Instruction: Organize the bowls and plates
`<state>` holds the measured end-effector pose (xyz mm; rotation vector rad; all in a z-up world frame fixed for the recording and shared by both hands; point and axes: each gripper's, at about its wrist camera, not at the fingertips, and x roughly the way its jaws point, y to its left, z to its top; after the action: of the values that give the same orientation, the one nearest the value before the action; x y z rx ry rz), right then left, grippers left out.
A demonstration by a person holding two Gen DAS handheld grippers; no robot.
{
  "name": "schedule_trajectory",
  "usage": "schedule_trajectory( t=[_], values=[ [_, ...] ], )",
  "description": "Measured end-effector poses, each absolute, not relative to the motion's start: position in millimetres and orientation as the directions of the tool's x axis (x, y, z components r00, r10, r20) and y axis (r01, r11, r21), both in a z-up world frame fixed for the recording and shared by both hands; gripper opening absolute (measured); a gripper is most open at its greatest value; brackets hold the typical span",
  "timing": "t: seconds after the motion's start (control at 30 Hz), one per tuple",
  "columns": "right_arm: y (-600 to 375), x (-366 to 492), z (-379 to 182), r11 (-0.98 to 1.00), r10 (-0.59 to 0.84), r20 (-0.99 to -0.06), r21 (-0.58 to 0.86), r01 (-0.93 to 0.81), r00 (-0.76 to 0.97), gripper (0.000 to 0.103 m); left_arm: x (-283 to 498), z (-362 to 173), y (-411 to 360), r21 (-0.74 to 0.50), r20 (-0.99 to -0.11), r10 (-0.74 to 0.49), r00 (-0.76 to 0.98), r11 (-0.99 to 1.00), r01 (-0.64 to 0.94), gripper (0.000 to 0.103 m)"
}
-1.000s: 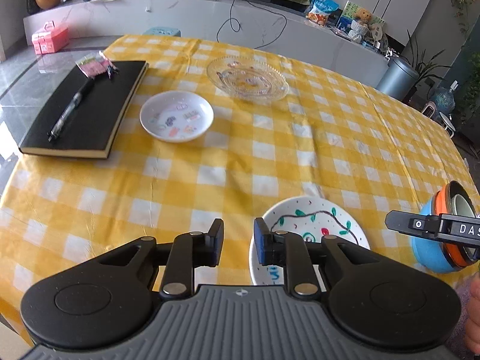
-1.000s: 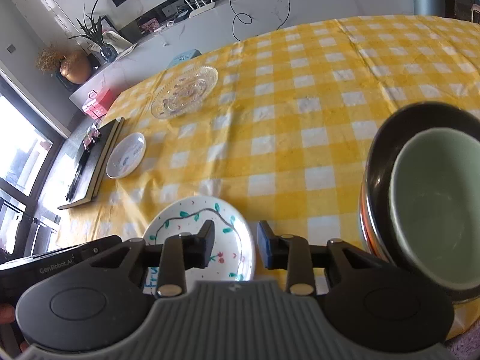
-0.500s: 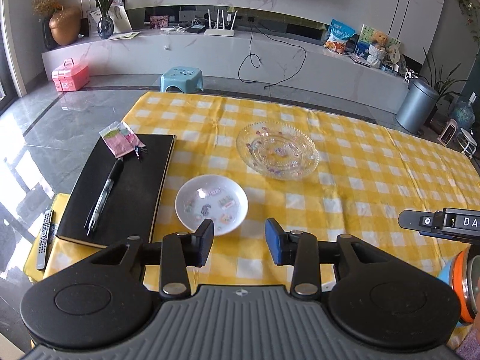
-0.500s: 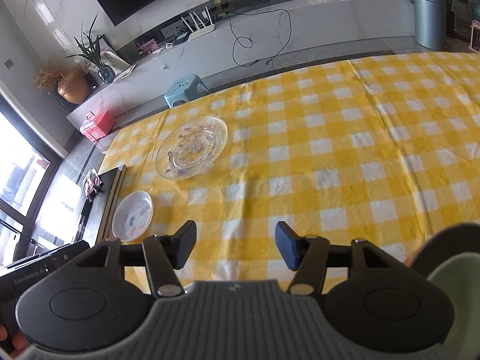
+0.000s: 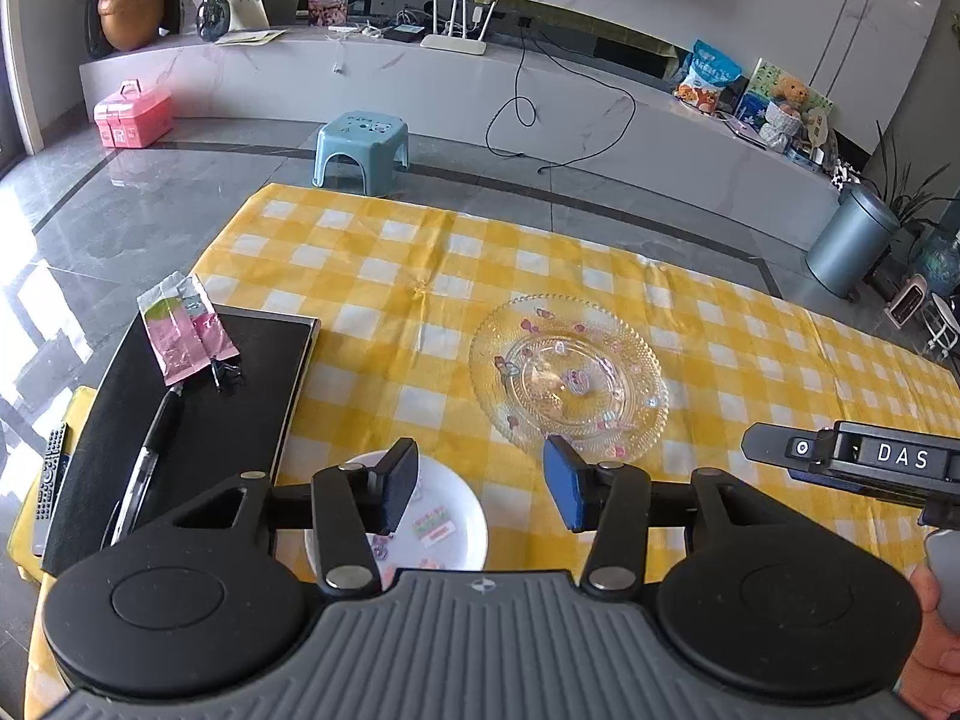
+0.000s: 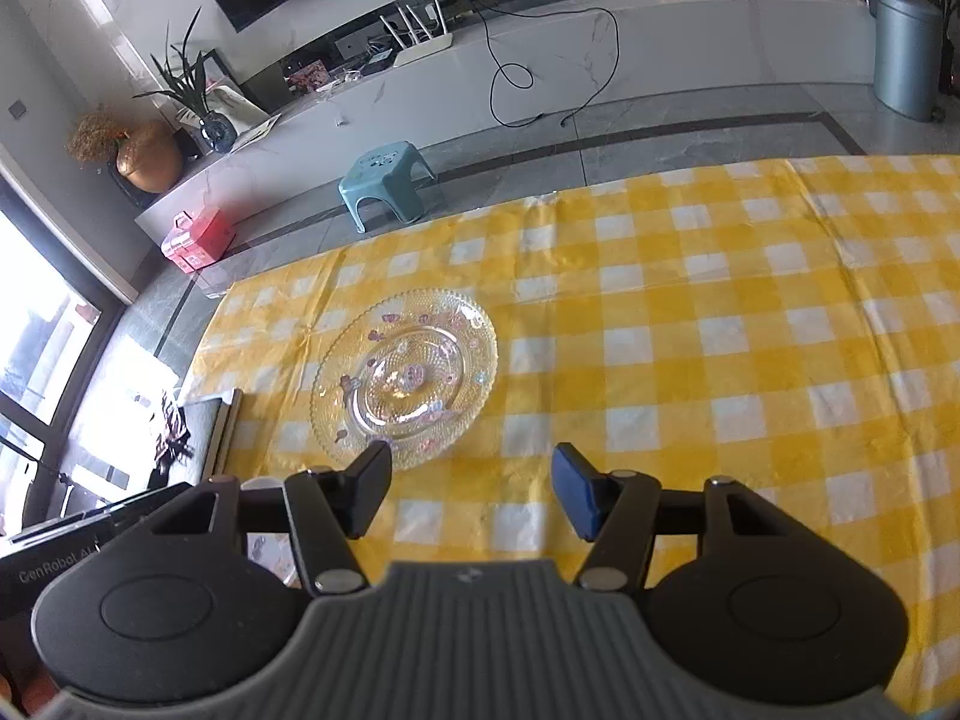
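Both tongs have pulled back from the painted plate and stacked bowls, now out of view. Left view: left tongs (image 5: 480, 489) opening, empty, above white saucer (image 5: 447, 519); glass plate (image 5: 567, 387) beyond; notebook (image 5: 198, 414) left. Right view: right tongs (image 6: 471, 495) apart, empty, over worktop (image 6: 690, 330).

Checkered table (image 5: 384, 276): plates, notebook

On the table: one glass plate (image 5: 569, 383), one small white plate (image 5: 447, 525), one black notebook (image 5: 198, 414), one pen (image 5: 147, 456).
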<state>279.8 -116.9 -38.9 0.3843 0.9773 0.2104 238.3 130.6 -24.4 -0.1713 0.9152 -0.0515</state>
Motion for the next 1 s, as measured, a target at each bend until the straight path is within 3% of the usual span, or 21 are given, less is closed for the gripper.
schedule_trajectory(
  t=[0.13,0.53,0.67,0.77,0.93,1.0],
  values=[
    [-115,311,-52,0.900,0.376,-0.764,0.436,-0.011,0.524,0.058,265,-40,134,-0.201,-0.793,-0.126,0.595,0.978,-0.061,0.057],
    [-113,380,-101,0.864,0.455,-0.762,0.503,-0.020,0.461,0.033,317,-94,148,-0.367,-0.792,-0.200,0.576,0.911,-0.188,0.052],
    [-114,388,-109,0.869,0.444,-0.767,0.494,-0.013,0.463,0.031,323,-104,148,-0.369,-0.798,-0.201,0.568,0.908,-0.198,0.045],
    [-116,391,-113,0.862,0.455,-0.764,0.506,-0.011,0.458,0.024,324,-109,147,-0.379,-0.795,-0.209,0.570,0.904,-0.197,0.039],
    [-115,391,-118,0.856,0.468,-0.755,0.516,-0.025,0.459,0.023,322,-110,144,-0.394,-0.779,-0.207,0.592,0.896,-0.204,0.032],
    [-118,391,-120,0.850,0.475,-0.748,0.526,-0.021,0.463,0.023,322,-112,142,-0.394,-0.779,-0.213,0.590,0.898,-0.197,0.023]
  ],
)
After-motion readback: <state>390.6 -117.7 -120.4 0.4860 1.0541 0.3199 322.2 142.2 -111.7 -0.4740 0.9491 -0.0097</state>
